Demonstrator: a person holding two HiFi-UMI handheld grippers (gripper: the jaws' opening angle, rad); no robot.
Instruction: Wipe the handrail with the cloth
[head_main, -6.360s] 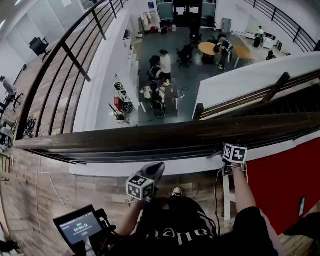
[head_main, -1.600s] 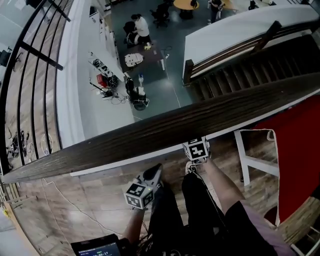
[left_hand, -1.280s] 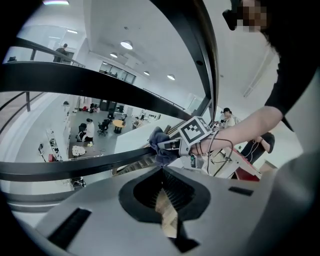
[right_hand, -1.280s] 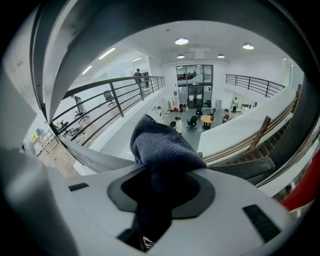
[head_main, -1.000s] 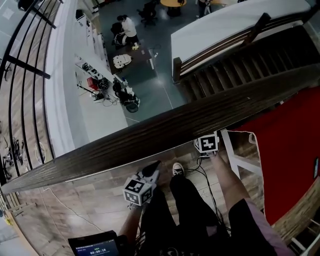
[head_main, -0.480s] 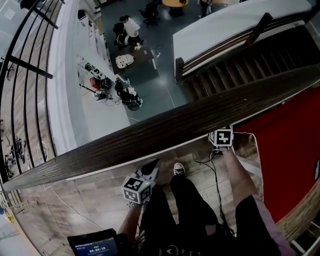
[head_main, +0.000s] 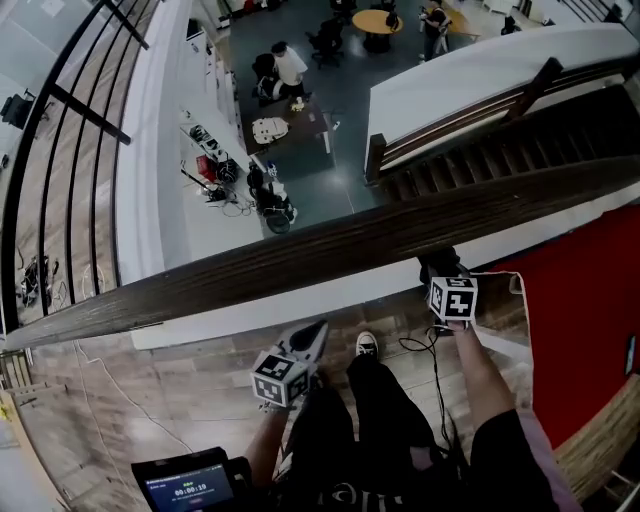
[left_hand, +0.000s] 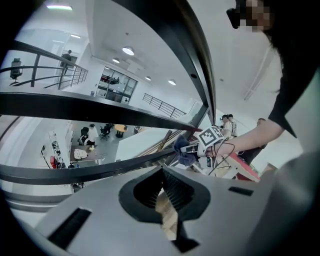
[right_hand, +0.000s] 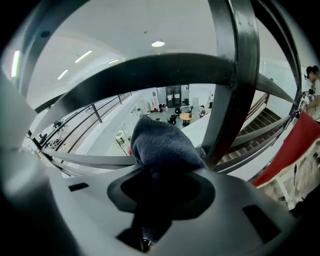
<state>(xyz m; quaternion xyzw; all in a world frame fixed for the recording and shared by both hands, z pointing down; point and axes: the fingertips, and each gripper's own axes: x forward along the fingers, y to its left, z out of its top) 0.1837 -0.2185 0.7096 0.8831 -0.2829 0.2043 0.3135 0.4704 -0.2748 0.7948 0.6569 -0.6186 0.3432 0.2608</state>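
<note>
Wiping of the long dark wooden handrail (head_main: 300, 262) appears to be under way on an upper-floor walkway. The right gripper (right_hand: 161, 182) is clamping a bunched dark blue cloth (right_hand: 160, 142) tightly between its jaws. It is presenting the cloth at the rail's near edge, towards the right-hand part of the rail as the head view shows it. Whether the fabric is actually pressing on the wood cannot be told from any view, because the right gripper view is looking up past the cloth at dark railing bars. The left gripper (left_hand: 164, 192) is taking no part in the work: its jaws are closed together with nothing between them. It is hanging low near the person's legs, angled up towards the rail but well short of it. The bare right forearm (head_main: 482, 375) is reaching forward and slightly inward from the lower right, nearly straight. The hand is sitting behind the gripper's square-marker cube (head_main: 452, 298), just beside a red panel (head_main: 580, 310) below the rail. The left arm is staying bent and tucked close to the body. Judging from this, much of the rail to the left is still waiting for the cloth. The next move would call for settling the cloth firmly on the wood and drawing it steadily along the rail's length without loosening the grip.
</note>
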